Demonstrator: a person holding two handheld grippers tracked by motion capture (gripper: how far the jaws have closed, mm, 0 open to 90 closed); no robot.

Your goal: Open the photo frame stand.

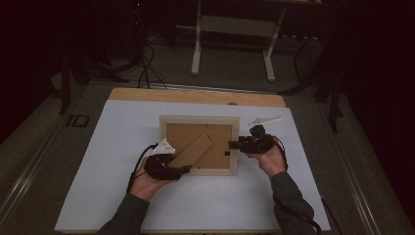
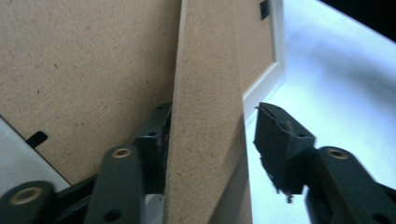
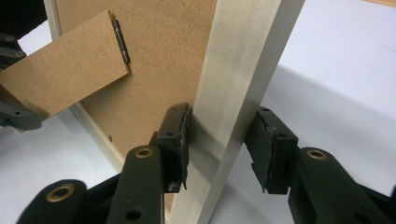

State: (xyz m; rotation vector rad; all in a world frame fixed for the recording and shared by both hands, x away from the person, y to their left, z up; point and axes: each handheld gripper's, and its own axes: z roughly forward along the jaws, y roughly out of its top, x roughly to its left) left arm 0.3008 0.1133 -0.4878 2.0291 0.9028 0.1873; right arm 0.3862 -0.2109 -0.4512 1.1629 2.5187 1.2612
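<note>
The picture frame (image 1: 199, 145) lies face down on the white worktop (image 1: 122, 147), its brown backing board (image 2: 84, 70) up, between the two grippers.

The right gripper (image 1: 234, 145) has the frame's pale wooden side rail (image 3: 243, 93) between its fingers (image 3: 175, 140). In the right gripper view the rail runs up from between them; the left finger lies flat against the rail's inner face, next to the backing board, and the right finger sits at the outer face with a thin dark line there, so whether that pad fully presses I cannot tell for sure. The fingers stand partly open, about as wide as the rail.

The left gripper (image 1: 188, 169) is at the frame's near edge, and the easel stand (image 2: 205, 116), a long strip of the same brown board hinged on the back, rises between its fingers (image 2: 280, 144). In the left gripper view the left finger lies close against the strip's edge, while the right finger stands clear of it with a bright gap of worktop between. The fingers are halfway open and have no hold on the strip

A small black turn clip (image 2: 36, 138) sits on the backing, off to the left of the left fingers
</note>
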